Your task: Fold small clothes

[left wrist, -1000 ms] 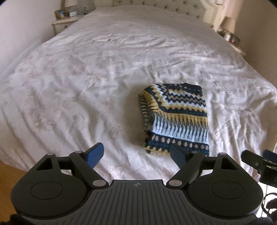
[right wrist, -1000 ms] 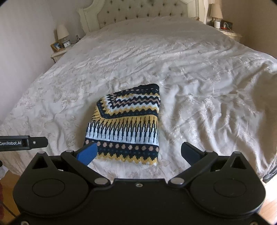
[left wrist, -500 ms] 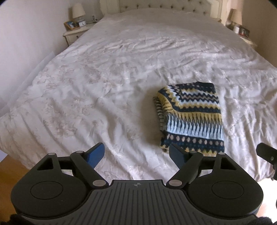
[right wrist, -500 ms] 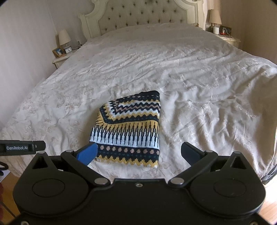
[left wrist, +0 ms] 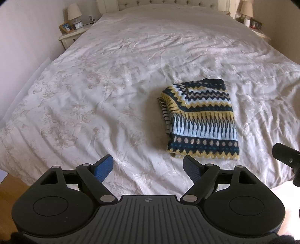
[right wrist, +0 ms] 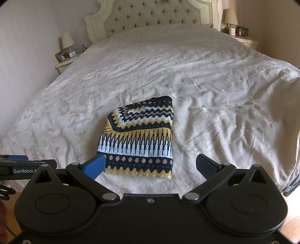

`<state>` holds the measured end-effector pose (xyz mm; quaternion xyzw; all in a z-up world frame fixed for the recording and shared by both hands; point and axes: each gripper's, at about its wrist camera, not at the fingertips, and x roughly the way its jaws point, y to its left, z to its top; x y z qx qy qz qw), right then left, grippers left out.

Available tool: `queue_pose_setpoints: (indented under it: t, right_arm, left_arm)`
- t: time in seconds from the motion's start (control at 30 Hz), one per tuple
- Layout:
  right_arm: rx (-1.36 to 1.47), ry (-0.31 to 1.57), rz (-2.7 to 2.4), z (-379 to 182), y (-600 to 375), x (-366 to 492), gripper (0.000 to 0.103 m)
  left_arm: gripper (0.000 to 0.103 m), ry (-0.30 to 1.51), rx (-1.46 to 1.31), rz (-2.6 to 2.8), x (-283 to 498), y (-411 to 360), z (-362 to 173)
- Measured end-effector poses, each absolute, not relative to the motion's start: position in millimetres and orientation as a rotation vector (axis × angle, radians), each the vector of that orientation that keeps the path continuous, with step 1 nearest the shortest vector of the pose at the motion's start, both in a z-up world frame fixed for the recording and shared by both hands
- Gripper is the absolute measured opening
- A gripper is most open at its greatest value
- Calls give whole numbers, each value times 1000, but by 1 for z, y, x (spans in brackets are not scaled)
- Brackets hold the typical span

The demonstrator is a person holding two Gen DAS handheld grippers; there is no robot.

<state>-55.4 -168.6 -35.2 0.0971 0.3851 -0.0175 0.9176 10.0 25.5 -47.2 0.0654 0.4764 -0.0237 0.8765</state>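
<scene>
neatly folded, a patterned knit sweater [left wrist: 201, 120] lies on the white bedspread [left wrist: 112, 84]; left gripper [left wrist: 148, 166] and right gripper [right wrist: 150, 165] hover nearby, fingers spread, holding nothing.

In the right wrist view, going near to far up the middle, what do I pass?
Right gripper, open → folded patterned sweater → wrinkled white bedspread → tufted headboard.

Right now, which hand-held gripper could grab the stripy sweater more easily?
Probably the right hand-held gripper: its open fingers frame the folded sweater straight ahead. From the left hand-held gripper, also open, the sweater lies off to its right side.
</scene>
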Motion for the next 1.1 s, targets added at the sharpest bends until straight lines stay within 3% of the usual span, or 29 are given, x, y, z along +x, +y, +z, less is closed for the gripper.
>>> queue_pose_setpoints:
  t: [1.1]
  right_arm:
    - [196,863,-81,-45,-166,-44,102]
  left_arm:
    - [81,1056,140,-68,20,23,-61]
